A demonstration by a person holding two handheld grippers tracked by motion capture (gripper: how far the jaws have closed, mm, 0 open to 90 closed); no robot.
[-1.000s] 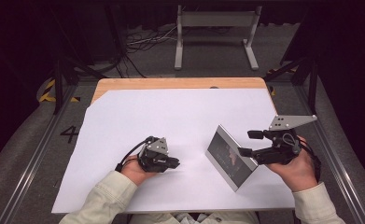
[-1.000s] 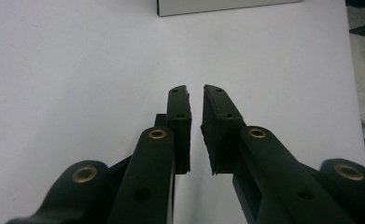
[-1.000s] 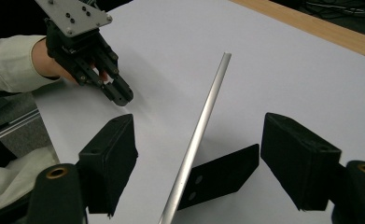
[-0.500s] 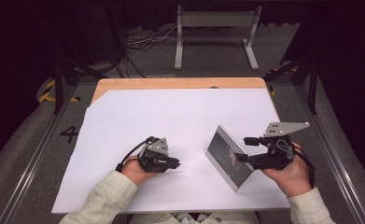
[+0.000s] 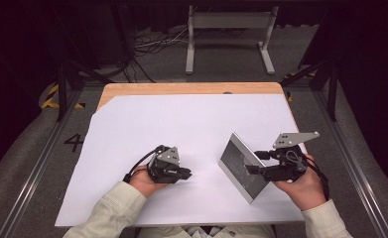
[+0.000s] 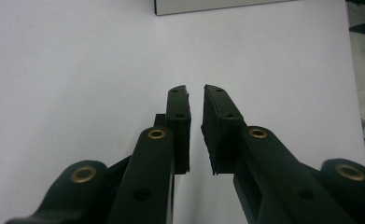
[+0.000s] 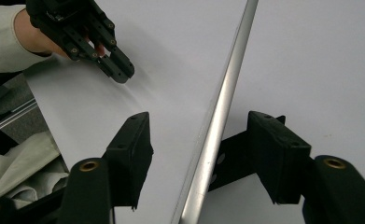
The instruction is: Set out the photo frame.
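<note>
A flat grey panel (image 5: 241, 166) with a silver frame stands tilted on the white table top (image 5: 181, 124), right of centre. My right gripper (image 5: 253, 162) reaches in from the right and straddles the panel's upper edge. In the right gripper view that silver edge (image 7: 222, 98) runs between the jaws of my right gripper (image 7: 201, 119). The jaws have just been closing, but both pads stand clear of the edge. My left gripper (image 5: 186, 173) rests low on the table, pointing right, its jaws a narrow gap apart around nothing (image 6: 195, 88). It also appears as the far gripper (image 7: 117, 70).
The table's wooden far edge (image 5: 191, 88) lies beyond the white sheet. A metal stand (image 5: 228, 29) and cables sit on the dark floor behind. The panel's foot (image 6: 217, 5) lies ahead of the left gripper. Pale sleeves come in at the near edge.
My right gripper has shifted slightly left and down onto the panel's edge, and its jaws have narrowed around it. The left gripper and hand have stayed still.
</note>
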